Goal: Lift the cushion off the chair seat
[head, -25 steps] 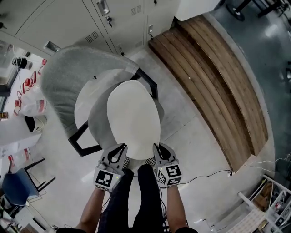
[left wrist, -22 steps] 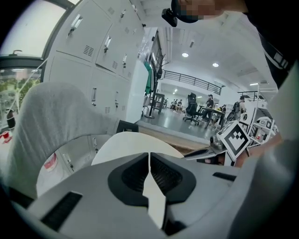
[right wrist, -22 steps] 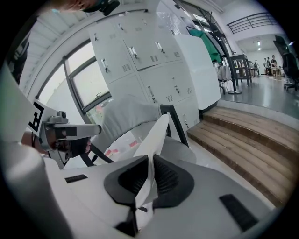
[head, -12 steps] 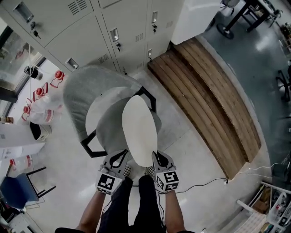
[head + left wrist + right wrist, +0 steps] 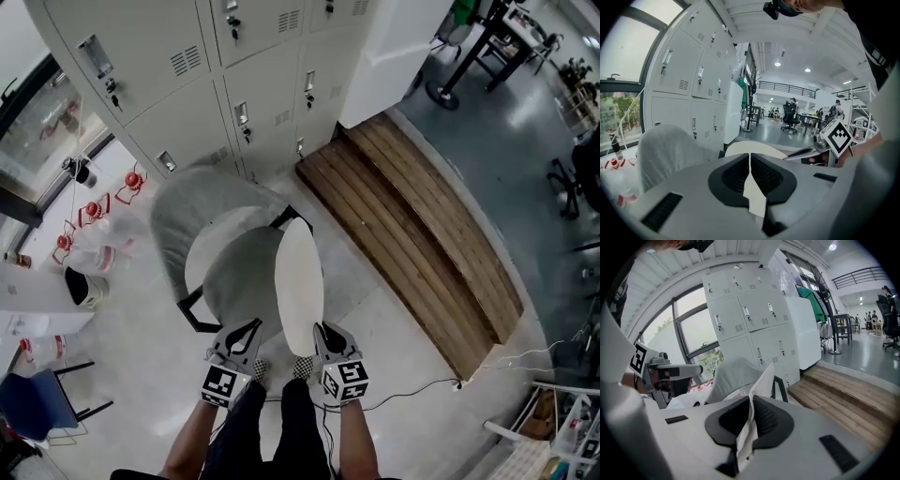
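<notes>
The white oval cushion (image 5: pixel 300 279) hangs in the air above the grey chair (image 5: pixel 192 225), tilted so that I see it nearly edge-on. Its near rim is pinched from both sides. My left gripper (image 5: pixel 247 329) is shut on the rim's left part, with white fabric squeezed between its dark pads (image 5: pixel 750 165). On the right part my right gripper (image 5: pixel 322 330) is shut too, and the fabric (image 5: pixel 763 378) rises out of its jaws. The chair's seat (image 5: pixel 239 277) lies bare below. Each gripper view shows the other gripper to the side.
Grey lockers (image 5: pixel 234 56) stand behind the chair. A low wooden platform (image 5: pixel 422 225) runs along the right. Bags and red-capped items (image 5: pixel 89 239) lie at the left, with a blue stool (image 5: pixel 37 403) nearer. A cable (image 5: pixel 422 380) crosses the floor by the person's legs.
Both grippers have risen with the cushion. It has come off the seat and tilted up, so it looks narrower, and the grey seat now shows below.
</notes>
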`<action>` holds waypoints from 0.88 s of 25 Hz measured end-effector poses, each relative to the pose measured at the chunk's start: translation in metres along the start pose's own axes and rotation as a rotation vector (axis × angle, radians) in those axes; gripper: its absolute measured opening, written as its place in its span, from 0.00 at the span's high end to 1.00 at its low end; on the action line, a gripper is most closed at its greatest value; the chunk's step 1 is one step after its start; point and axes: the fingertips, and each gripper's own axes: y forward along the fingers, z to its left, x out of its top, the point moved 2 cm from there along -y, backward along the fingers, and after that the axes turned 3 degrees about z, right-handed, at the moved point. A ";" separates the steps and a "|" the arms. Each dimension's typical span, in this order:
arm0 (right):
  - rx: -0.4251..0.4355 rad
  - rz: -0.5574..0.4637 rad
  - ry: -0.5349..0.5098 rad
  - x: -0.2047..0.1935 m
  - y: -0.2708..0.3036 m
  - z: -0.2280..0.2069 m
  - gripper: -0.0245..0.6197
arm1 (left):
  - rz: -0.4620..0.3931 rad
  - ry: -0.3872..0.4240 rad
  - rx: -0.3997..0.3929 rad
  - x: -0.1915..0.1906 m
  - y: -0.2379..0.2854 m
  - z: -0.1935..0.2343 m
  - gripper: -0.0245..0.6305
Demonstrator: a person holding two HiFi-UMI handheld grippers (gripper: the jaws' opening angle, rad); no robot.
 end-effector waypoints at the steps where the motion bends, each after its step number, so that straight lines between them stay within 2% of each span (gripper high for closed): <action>1: -0.002 -0.009 -0.003 0.006 -0.007 0.003 0.90 | -0.002 0.004 0.001 0.004 -0.006 -0.002 0.92; 5: -0.006 -0.045 -0.025 0.030 -0.036 0.013 0.90 | -0.020 0.016 0.011 0.025 -0.029 -0.012 0.92; 11: 0.007 -0.094 -0.065 0.065 -0.073 0.037 0.90 | -0.079 0.075 0.015 0.074 -0.062 -0.024 0.92; 16: 0.005 -0.120 -0.094 0.090 -0.104 0.061 0.90 | -0.188 0.097 0.009 0.106 -0.085 -0.034 0.92; 22: 0.009 -0.191 -0.106 0.121 -0.143 0.088 0.90 | -0.226 0.076 -0.005 0.137 -0.118 -0.046 0.92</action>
